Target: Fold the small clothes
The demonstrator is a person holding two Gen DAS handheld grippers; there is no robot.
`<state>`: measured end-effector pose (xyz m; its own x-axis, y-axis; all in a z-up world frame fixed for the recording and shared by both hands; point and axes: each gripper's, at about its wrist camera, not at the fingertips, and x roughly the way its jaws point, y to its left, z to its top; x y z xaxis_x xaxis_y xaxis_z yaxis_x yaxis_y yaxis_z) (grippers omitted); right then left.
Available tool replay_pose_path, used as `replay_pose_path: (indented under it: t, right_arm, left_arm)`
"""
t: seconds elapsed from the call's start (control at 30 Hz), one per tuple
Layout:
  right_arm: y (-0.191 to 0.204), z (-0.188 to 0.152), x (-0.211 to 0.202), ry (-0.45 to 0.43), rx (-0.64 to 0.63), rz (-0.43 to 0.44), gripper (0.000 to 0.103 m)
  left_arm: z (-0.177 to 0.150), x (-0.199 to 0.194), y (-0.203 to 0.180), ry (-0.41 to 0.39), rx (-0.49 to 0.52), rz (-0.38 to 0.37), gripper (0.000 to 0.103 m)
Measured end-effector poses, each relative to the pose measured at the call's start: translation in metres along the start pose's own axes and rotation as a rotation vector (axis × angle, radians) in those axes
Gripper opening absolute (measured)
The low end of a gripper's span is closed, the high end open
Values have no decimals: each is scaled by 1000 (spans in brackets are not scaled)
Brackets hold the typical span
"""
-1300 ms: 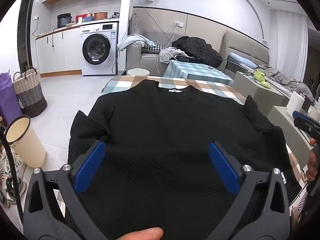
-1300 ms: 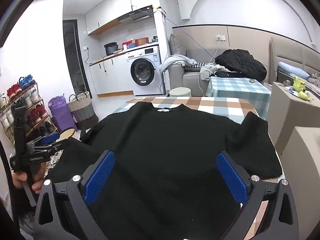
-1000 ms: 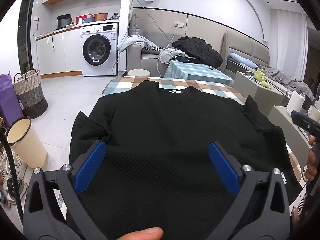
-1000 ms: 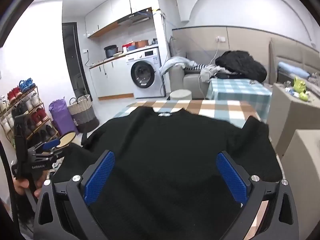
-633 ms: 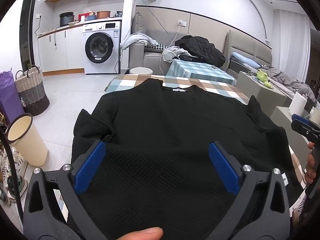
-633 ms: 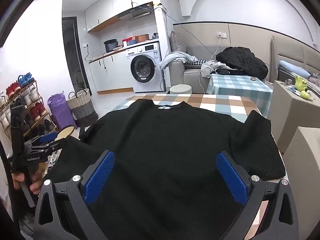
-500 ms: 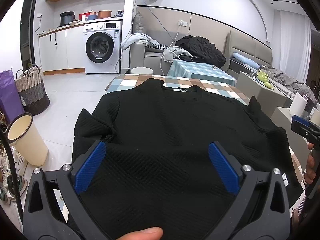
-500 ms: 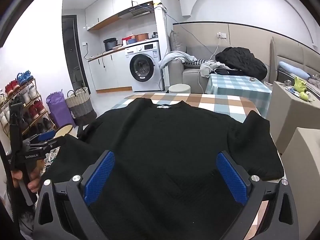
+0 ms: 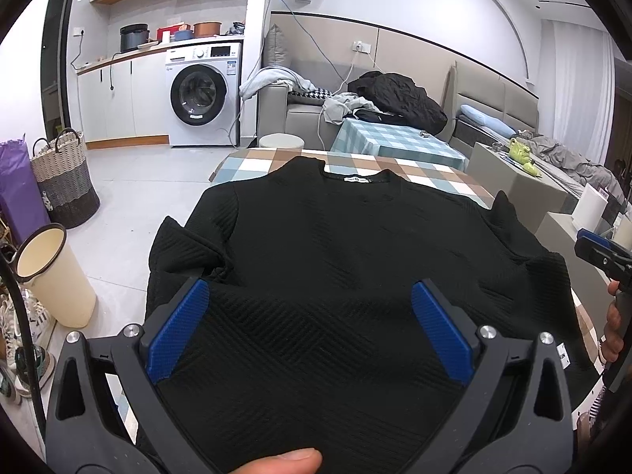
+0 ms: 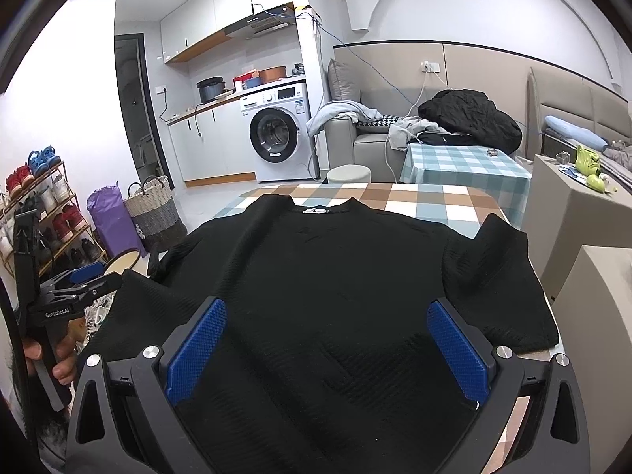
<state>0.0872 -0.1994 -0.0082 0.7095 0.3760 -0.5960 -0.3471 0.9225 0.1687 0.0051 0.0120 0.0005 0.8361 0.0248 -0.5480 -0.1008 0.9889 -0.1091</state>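
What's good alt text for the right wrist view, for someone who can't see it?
A black top lies spread flat on a checked tablecloth, collar away from the camera, framed by the open blue-padded right gripper. The left gripper shows at the left edge; a washing machine stands behind.

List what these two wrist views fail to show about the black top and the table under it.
- Bottom hem of the black textured knit top: in both views cut off by the lower edge, behind the open left tool and open right tool.
- Checked tablecloth table: mostly covered by the top; its near edge is hidden.
- White neck label: too small to read.
- Left sleeve: bunched up, its cuff is not visible.
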Motion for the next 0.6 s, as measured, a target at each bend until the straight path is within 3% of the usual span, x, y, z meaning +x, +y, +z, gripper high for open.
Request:
replay_pose_path:
  t: [0.6]
  right_arm:
    - [-3, -1, -1, -2, 8, -13, 103]
  left_arm:
    - [1, -1, 3, -6, -1, 4, 102]
